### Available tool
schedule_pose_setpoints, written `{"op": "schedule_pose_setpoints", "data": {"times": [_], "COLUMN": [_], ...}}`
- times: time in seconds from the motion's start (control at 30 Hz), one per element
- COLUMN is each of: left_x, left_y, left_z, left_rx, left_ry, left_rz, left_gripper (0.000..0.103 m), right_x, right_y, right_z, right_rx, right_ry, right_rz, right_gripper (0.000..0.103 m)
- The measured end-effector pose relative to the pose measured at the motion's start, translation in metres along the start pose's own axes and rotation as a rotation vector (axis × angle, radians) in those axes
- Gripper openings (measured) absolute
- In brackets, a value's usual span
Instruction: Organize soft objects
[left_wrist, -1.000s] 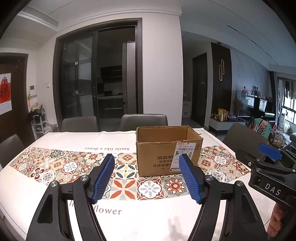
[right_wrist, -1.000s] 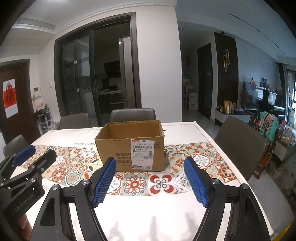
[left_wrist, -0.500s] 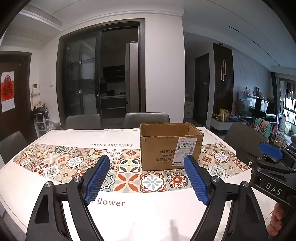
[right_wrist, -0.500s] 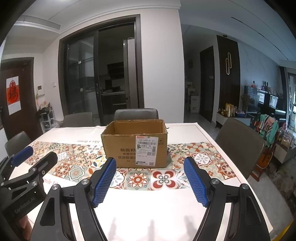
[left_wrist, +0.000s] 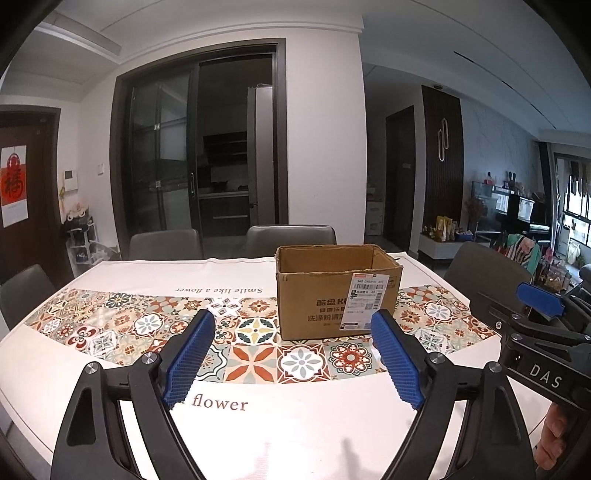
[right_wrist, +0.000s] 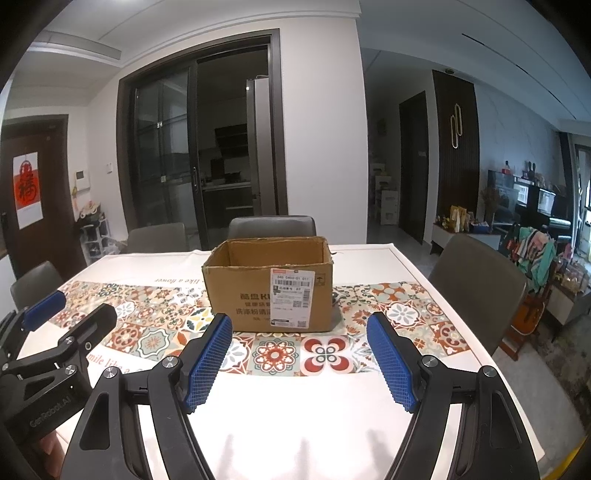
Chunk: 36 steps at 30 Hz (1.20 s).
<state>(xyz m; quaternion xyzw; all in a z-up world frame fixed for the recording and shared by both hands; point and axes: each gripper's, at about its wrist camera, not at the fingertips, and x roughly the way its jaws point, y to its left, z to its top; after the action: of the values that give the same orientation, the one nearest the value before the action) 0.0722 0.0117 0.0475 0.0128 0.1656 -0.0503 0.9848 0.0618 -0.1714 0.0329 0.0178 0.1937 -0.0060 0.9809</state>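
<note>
In the left wrist view, the left gripper (left_wrist: 291, 350) hangs over the desk (left_wrist: 295, 424), jaws released and empty, the open brown cardboard box (left_wrist: 338, 295) at 12 o'clock beyond its tips. In the right wrist view, the right gripper (right_wrist: 300, 350) likewise holds nothing, jaws spread, the box (right_wrist: 269, 284) standing at 12 o'clock on the tile-patterned tablecloth (right_wrist: 147, 332).

The left wrist view looks forward and slightly down along the left gripper (left_wrist: 291, 358) from above the near edge of the table (left_wrist: 280, 435). It faces the far wall and the dark sliding doors (left_wrist: 199, 155).

The right wrist view looks the same way from a position further right, along the right gripper (right_wrist: 299, 358).

Both sit near the table, level with each other. Each catches the other unit at its frame edge: the right gripper (left_wrist: 539, 314) at the right of the left view, the left gripper (right_wrist: 70, 317) at the left of the right view.

Shared ground: the cardboard box (left_wrist: 336, 295) (right_wrist: 269, 288), the patterned tablecloth (left_wrist: 147, 325) (right_wrist: 399, 314), the chairs (left_wrist: 291, 236) (right_wrist: 271, 227) and doors (right_wrist: 199, 147).
</note>
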Motion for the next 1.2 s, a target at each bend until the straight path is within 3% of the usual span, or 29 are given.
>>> {"op": "schedule_pose_setpoints", "data": {"times": [1.2], "left_x": [-0.0012], "left_y": [-0.0026], "left_z": [0.0005], "left_rx": [0.008], "left_ry": [-0.013], "left_rz": [0.001], "left_gripper": [0.095], "right_x": [-0.0024], "right_y": [-0.0004], "right_z": [-0.0028], "right_rx": [0.006], "right_ry": [0.005], "right_rz": [0.005], "right_gripper": [0.076]}}
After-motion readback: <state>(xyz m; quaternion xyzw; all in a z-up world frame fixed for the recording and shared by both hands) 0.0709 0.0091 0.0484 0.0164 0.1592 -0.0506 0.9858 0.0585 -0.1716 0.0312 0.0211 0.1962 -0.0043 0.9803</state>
